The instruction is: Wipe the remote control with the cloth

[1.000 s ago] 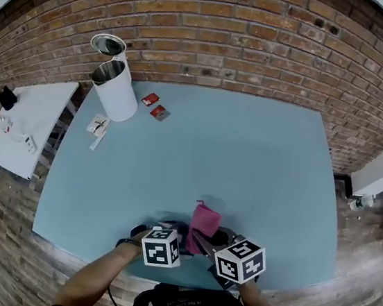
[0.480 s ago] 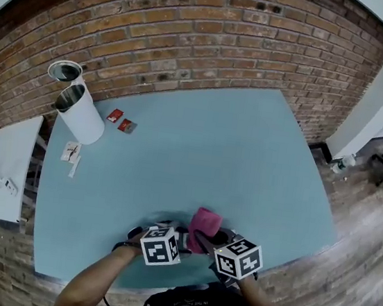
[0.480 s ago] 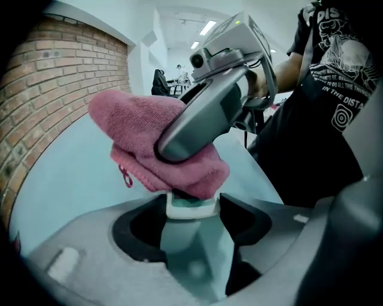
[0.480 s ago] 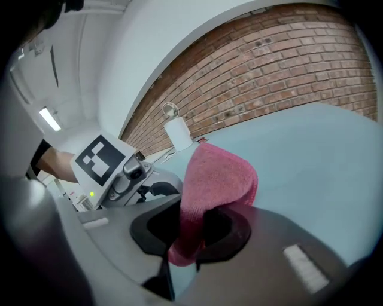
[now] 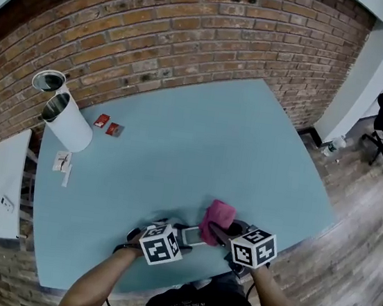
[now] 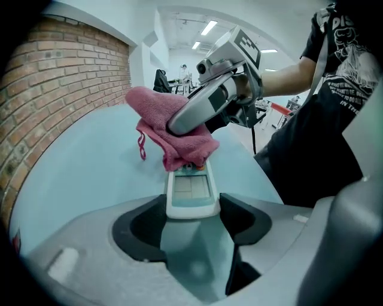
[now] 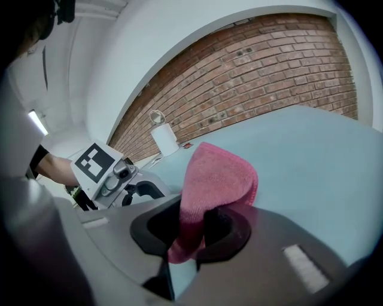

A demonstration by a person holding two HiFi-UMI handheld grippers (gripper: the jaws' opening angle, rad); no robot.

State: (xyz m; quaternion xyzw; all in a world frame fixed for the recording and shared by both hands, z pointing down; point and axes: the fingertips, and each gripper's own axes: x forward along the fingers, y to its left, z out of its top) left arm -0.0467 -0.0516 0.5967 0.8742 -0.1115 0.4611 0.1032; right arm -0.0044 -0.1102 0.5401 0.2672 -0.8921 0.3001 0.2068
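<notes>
Grips the remote control [image 6: 190, 192] in the jaws of the left gripper [image 6: 191, 210], closed on the two long sides of its near end. Pinches a fold of the pink cloth [image 7: 218, 176] in the jaws of the right gripper [image 7: 200, 230], shut tight on it. Holds both just inside the near edge of the table [image 5: 201, 136], about midway along it.

Points the remote control straight away from the left jaws, long axis in line with them, screen side up. Seen from the head view, runs it along the near edge toward the right gripper. Covers its far end with the cloth, bunched on top and touching it. Leaves the screen end bare.

Compared with a second ago: has slid the cloth along the remote control away from the left gripper, baring more of the pale face between the two grippers. Has kept the left gripper in the same grip at the same end.

Well apart, toward the far left corner: a white cylinder [image 5: 66, 122] and two small red packets [image 5: 107, 126] just beside it.
</notes>
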